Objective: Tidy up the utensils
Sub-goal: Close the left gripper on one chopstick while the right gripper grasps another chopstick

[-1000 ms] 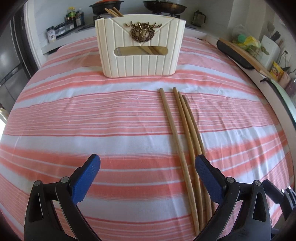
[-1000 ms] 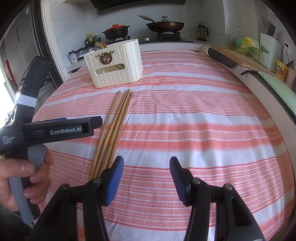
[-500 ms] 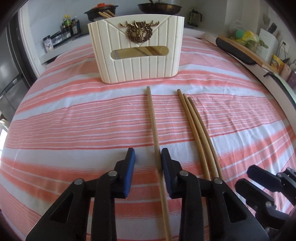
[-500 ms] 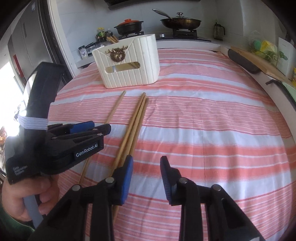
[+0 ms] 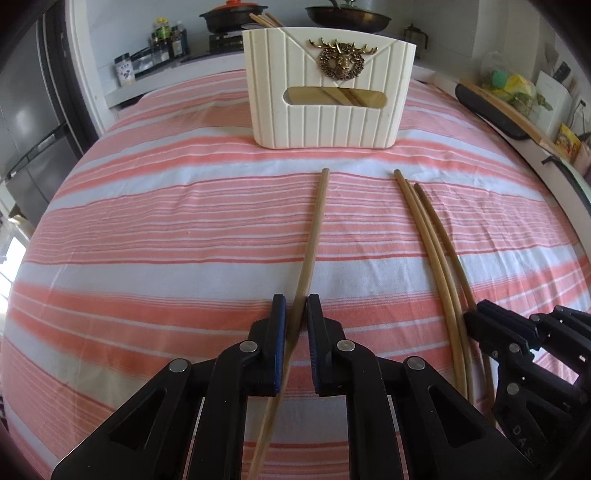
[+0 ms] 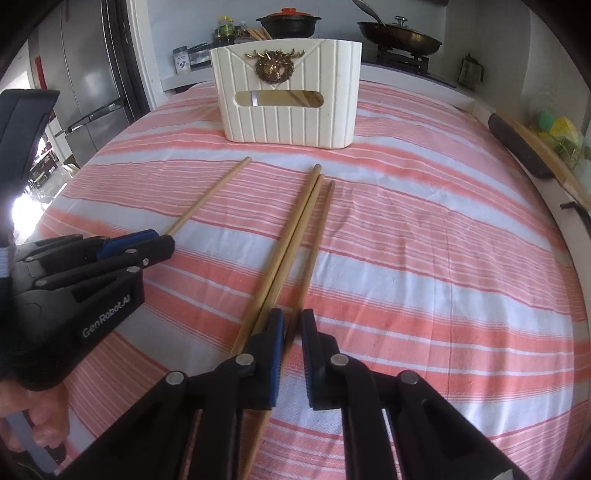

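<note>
Several long wooden chopsticks lie on the striped cloth. My left gripper point(image 5: 295, 306) is shut on a single chopstick point(image 5: 314, 232), which lies apart to the left of the other three point(image 5: 436, 251). My right gripper point(image 6: 292, 321) is shut on the rightmost chopstick point(image 6: 316, 243) of the group; the other two point(image 6: 291, 236) lie against its left finger. The cream utensil holder point(image 5: 328, 88) with a gold deer emblem stands at the far side and holds more chopsticks. It also shows in the right wrist view point(image 6: 288, 92). The left gripper shows in the right wrist view point(image 6: 147, 245), and the right gripper in the left wrist view point(image 5: 480, 325).
A pink and white striped cloth point(image 5: 166, 229) covers the table. Behind it are a stove with pots point(image 6: 288, 22), jars and a fridge point(image 6: 85, 85). A cutting board and counter items point(image 5: 517, 110) lie along the right edge.
Both grippers have closed. The left has closed on the single chopstick. The right has moved left over the group and closed on the rightmost chopstick.
</note>
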Action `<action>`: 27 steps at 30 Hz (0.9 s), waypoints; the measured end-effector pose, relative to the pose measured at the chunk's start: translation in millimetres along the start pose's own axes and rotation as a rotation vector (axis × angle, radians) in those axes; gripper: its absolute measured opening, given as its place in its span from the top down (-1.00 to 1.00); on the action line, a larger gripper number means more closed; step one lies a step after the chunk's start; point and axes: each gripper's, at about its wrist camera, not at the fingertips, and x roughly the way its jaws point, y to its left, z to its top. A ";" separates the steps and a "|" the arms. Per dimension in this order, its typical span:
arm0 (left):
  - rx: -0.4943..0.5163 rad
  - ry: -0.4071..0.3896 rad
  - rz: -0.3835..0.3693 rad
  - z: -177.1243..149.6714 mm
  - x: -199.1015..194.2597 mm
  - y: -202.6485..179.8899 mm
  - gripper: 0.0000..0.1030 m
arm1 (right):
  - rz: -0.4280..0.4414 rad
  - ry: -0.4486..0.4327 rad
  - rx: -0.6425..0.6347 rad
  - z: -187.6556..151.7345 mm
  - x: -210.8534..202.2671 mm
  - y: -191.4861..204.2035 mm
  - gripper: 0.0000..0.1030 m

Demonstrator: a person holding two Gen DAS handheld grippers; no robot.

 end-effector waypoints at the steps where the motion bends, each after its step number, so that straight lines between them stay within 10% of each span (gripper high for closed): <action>1: -0.003 0.001 0.006 -1.5 -1.4 3.4 0.83 | -0.020 -0.008 0.006 0.6 0.7 -1.5 0.88; 8: -0.101 0.023 0.035 -17.5 -17.1 45.4 0.83 | -0.174 -0.006 0.108 -17.5 -15.5 -27.3 0.85; 12: -0.098 0.019 0.003 -16.6 -21.4 51.8 -0.05 | -0.105 -0.027 0.151 -20.2 -23.1 -37.7 0.09; 27: 0.013 0.088 -0.007 19.9 13.1 51.3 -0.19 | -0.057 0.055 0.071 11.7 6.5 -43.4 0.08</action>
